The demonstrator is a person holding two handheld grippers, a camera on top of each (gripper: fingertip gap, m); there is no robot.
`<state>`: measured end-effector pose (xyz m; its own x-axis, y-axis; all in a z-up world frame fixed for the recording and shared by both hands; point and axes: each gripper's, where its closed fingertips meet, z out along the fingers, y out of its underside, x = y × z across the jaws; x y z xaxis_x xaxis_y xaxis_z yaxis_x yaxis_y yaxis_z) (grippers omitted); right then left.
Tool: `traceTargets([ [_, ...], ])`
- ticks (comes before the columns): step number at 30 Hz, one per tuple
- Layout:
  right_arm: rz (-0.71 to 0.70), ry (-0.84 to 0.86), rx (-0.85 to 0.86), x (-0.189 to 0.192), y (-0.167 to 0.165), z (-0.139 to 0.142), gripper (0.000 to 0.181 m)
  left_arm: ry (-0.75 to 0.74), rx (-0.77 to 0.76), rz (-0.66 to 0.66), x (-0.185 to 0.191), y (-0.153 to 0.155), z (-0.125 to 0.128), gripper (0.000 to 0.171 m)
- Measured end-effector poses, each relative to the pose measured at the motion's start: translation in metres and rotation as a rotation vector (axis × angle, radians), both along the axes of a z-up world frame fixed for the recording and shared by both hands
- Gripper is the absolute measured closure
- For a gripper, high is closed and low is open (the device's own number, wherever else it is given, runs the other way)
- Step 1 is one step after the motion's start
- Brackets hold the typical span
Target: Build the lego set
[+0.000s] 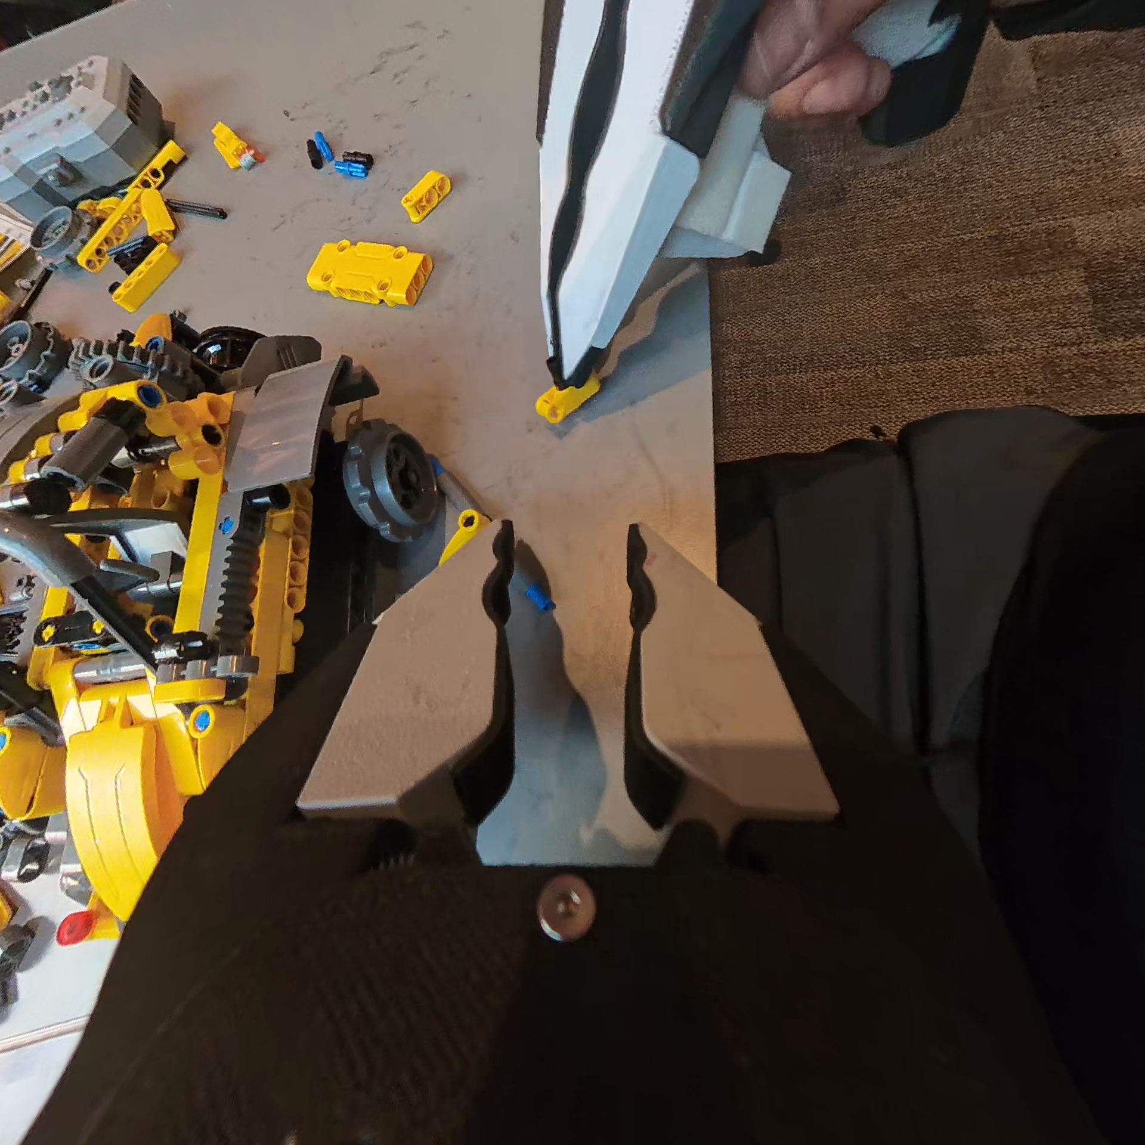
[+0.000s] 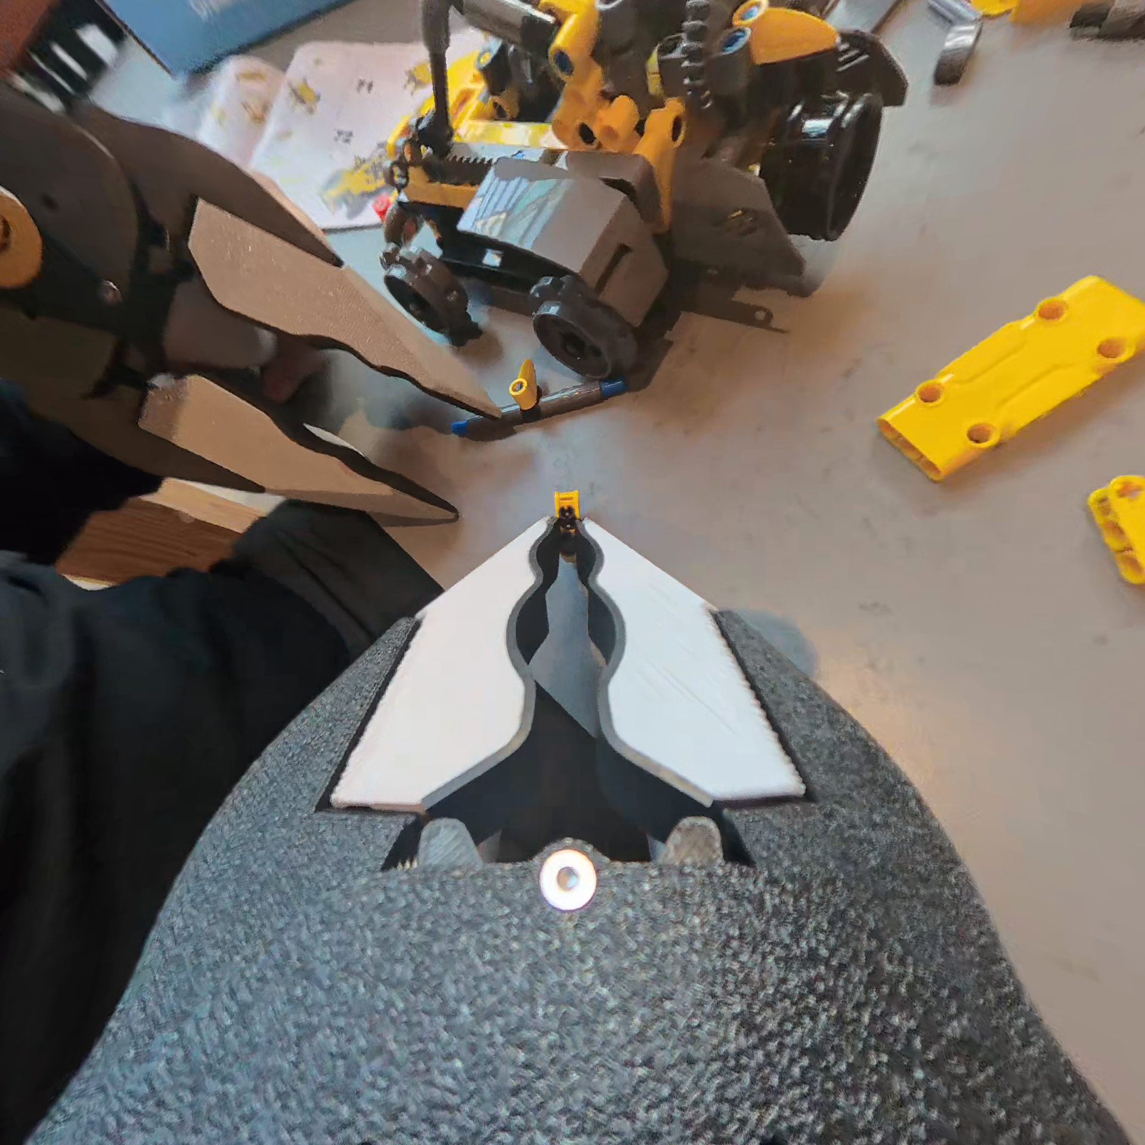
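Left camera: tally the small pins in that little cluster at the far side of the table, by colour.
Blue pins: 2
Black pins: 2
Total: 4

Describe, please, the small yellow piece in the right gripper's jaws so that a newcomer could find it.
Start at the yellow and grey toy vehicle, then cross the table toward its edge. There the right gripper pinches a short yellow connector, the only loose yellow piece that is held.
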<state>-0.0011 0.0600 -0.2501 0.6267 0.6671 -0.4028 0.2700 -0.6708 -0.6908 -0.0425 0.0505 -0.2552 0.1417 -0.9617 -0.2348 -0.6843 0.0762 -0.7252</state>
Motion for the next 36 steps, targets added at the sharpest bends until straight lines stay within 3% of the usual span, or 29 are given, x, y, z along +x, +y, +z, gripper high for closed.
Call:
traceTargets([
  [7,-0.075,0.098,-0.091,0.002,0.003,-0.003,0.176,-0.005,-0.026,0.013,-0.001,0.002,0.000,0.139],
  [18,-0.055,-0.015,-0.014,0.006,0.005,-0.005,0.169,-0.046,-0.003,0.068,-0.005,0.008,0.007,0.142],
  [24,-0.015,-0.076,0.071,0.010,0.005,0.004,0.160,-0.060,-0.096,0.108,-0.013,0.011,0.006,0.144],
  [28,-0.055,-0.120,0.167,0.034,0.017,0.020,0.158,-0.057,-0.077,0.099,-0.014,0.009,0.006,0.144],
  [32,-0.166,-0.173,0.234,0.085,0.049,0.034,0.159,-0.041,-0.059,0.096,-0.014,0.008,0.004,0.144],
  [36,-0.208,-0.208,0.192,0.126,0.082,0.030,0.160,-0.052,-0.058,0.093,-0.014,0.006,0.006,0.145],
])
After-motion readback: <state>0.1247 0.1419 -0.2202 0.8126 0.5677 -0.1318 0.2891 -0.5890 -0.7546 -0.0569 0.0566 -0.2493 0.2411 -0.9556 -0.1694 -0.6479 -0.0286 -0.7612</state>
